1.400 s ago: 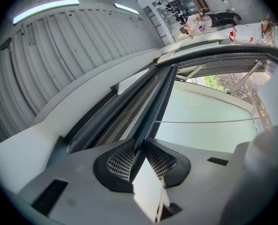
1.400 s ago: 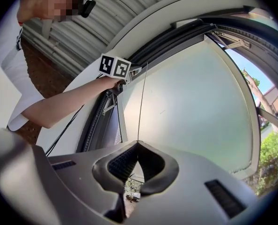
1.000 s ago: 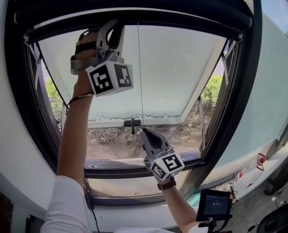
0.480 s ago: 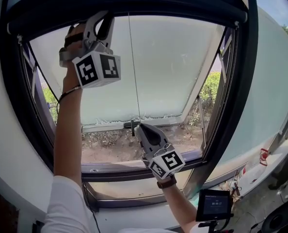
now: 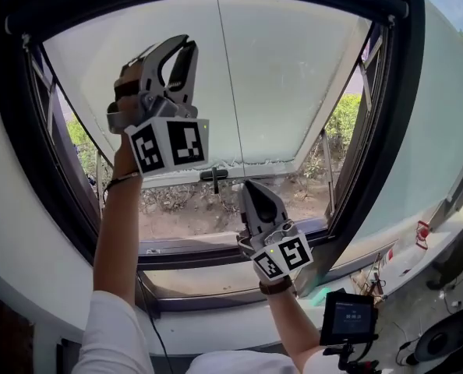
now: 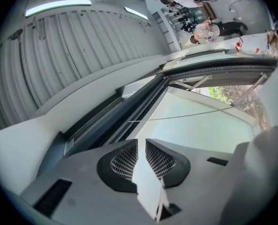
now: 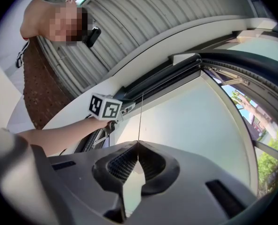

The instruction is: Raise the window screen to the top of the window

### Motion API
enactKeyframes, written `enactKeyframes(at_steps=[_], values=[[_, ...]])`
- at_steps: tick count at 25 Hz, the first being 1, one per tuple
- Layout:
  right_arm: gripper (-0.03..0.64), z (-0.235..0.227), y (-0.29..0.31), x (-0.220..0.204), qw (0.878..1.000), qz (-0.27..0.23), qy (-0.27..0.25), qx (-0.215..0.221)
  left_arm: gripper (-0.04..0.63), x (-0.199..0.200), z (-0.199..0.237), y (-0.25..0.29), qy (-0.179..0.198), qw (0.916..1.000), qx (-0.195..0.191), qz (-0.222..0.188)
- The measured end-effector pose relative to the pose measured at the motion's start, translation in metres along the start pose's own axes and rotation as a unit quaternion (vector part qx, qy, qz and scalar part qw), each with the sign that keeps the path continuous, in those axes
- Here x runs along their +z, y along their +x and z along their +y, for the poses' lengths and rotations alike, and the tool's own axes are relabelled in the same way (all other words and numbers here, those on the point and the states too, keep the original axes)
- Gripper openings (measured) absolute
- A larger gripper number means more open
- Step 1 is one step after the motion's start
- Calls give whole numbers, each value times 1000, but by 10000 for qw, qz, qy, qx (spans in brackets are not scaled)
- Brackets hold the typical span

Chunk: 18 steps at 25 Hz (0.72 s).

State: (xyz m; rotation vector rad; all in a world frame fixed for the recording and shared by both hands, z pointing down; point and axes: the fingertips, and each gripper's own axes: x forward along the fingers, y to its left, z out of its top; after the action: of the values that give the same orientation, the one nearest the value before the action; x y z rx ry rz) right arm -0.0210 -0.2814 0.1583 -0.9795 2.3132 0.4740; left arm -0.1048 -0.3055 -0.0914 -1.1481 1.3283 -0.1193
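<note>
Your right gripper [image 7: 138,144] pinches the pull cord [image 7: 141,116] at its fingertips, just in front of the window screen [image 5: 294,76]. The screen's bottom bar [image 5: 177,175] sits mid-window. Your left gripper [image 6: 140,143] is slightly spread and empty, held by the screen's upper left.

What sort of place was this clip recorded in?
Probably a workshop or lab room, at a window: corrugated ceiling with strip lights, a pull-down window screen, shrubs and bare ground outside.

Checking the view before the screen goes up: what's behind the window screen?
The window screen is translucent; whatever lies behind it is hidden. Below its bottom bar, bare ground and green hedges show outside.
</note>
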Motion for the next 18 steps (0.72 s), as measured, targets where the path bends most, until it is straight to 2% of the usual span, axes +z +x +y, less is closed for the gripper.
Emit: enactKeyframes(at_steps=[1,3,5,6,8,10,13,16,18], values=[[0,-1,-7,5,9999,-80,86,-103,51,-1,-11,-15,-229,9997,-79,10],[0,-4,-21,9,9992,-132,283,-262,51,-5,-31,-51,-1013,9947,-175,60],[0,-6,-35,2,9982,-23,458,-391,51,-16,-54,-91,-1929,9805,-274,258],[0,-6,-43,-6,9975,79,521,-471,51,-22,-68,-111,-2272,9723,-373,396],[0,-4,-63,-26,9953,391,590,-667,51,-31,-101,-152,-2672,9586,-692,695],[0,4,-85,-47,9909,807,659,-852,51,-39,-133,-194,-3169,9388,-917,988],[0,22,-115,-73,9824,1368,811,-977,51,-37,-168,-254,-4090,8991,-916,1263],[0,46,-142,-94,9749,1857,829,-901,51,-16,-202,-309,-4398,8764,-1276,1488],[0,59,-154,-102,9710,2109,750,-842,51,-6,-226,-340,-4640,8563,-1461,1735]])
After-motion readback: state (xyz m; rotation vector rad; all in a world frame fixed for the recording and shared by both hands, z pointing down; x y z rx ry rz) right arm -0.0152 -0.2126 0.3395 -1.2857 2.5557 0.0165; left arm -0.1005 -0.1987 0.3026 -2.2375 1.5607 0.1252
